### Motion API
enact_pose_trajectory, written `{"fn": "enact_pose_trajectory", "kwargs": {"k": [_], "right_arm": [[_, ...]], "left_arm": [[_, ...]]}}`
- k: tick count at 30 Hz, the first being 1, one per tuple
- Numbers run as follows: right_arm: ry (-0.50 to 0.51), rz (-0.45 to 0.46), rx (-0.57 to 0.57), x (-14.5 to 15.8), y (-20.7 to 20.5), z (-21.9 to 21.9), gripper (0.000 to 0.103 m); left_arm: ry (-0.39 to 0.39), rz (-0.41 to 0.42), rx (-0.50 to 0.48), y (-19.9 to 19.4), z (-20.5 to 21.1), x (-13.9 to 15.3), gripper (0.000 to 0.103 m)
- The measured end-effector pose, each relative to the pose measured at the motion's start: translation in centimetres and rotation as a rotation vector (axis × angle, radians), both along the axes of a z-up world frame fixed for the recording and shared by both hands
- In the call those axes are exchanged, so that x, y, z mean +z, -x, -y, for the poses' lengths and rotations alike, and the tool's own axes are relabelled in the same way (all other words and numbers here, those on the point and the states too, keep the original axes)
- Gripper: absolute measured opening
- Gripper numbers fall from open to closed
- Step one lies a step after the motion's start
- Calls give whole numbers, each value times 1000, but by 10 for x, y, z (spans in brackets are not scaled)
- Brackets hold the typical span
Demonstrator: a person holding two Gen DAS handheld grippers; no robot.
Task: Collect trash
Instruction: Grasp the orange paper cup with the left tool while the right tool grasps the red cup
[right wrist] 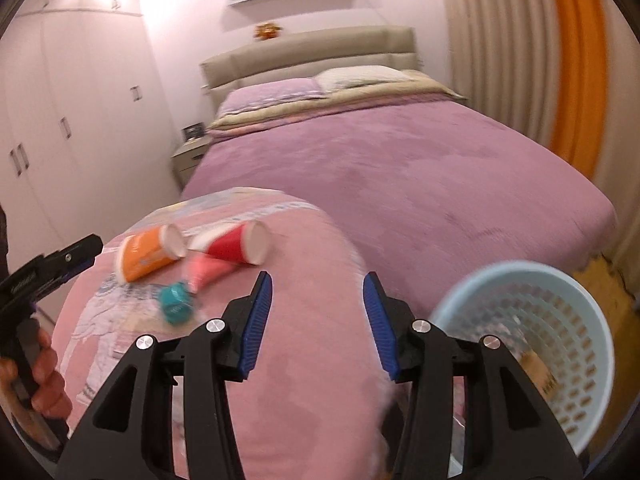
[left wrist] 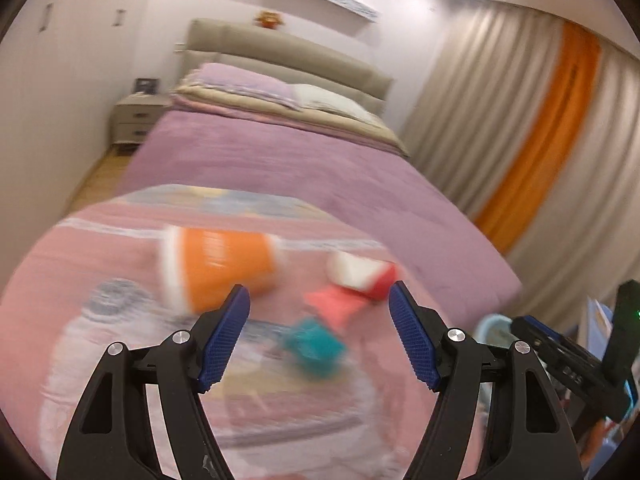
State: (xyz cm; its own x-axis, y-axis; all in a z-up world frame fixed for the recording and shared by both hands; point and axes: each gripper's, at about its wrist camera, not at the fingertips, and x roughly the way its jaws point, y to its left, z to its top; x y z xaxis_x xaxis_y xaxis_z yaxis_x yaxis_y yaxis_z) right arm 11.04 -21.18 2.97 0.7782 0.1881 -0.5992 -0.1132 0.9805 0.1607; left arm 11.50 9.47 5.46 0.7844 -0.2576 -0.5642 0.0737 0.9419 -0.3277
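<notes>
Two cups (right wrist: 150, 258) tipped on pink blanket (right wrist: 312, 360), basket (right wrist: 532, 344) beside bed (right wrist: 400, 168)

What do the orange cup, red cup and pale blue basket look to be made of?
Orange cup and red cup: probably paper, matte coloured walls with white insides and thin rims. Pale blue basket: likely moulded plastic, smooth, with regular rows of holes. Motion blur leaves the finish uncertain.

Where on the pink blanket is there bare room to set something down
The near right part of the pink blanket, between the teal item and the blue basket, is bare. The far left is crowded: orange cup, red cup and pink wrapper lie close together. Beyond, the purple bedspread is bare.
</notes>
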Motion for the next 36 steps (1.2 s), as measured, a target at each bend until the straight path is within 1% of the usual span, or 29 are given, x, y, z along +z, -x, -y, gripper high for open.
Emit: {"fn": "enact_pose_trajectory", "kwargs": {"k": [4,6,8,9,11,14,17,19,20,22,24,26,27,28,29,30,31,32,36], "right_arm": [[0,-22,67,-7,-27,-31,44],[-1,-43,92,-13,-44,-45,44],[1,-74,113,-21,-61,-58,44],[1,-81,121,-22,-65,-63,44],[7,-97,134,-25,-76,-72,44],[15,-89,137,-24,-92,-81,44],[-4,-75,129,-24,-112,-83,44],[-36,-103,128,-28,-129,-80,44],[-57,-126,134,-33,-140,-79,44],[-70,-152,148,-37,-152,-77,44],[-60,-167,160,-42,-160,-79,44],[-59,-165,181,-44,-162,-81,49],[-65,-165,195,-46,-162,-82,55],[-73,-169,206,-46,-163,-82,57],[-100,-179,236,-48,-163,-83,57],[-111,-185,247,-48,-163,-82,57],[-120,-191,258,-49,-163,-81,57],[-120,-194,264,-49,-162,-83,57],[-126,-205,316,-48,-146,-92,57]], "left_arm": [[2,-47,68,-16,-40,-14,70],[16,-79,93,-26,-59,-26,70],[58,-109,80,-33,-73,-39,70],[109,-124,47,-38,-78,-46,70],[164,-141,31,-44,-82,-54,70],[131,-162,47,-55,-84,-58,70],[116,-178,51,-66,-83,-60,70],[123,-184,51,-72,-83,-64,70],[132,-184,48,-74,-83,-67,69],[148,-190,35,-75,-86,-74,68],[165,-198,11,-75,-89,-81,68],[182,-177,-9,-69,-86,-78,67],[191,-164,-19,-69,-86,-77,67],[198,-159,-24,-68,-85,-77,60],[201,-159,-39,-68,-83,-77,55],[196,-164,-50,-68,-80,-78,46],[188,-168,-57,-65,-76,-80,43],[173,-172,-61,-65,-73,-80,35],[132,-149,-75,-59,-63,-75,27]]}}
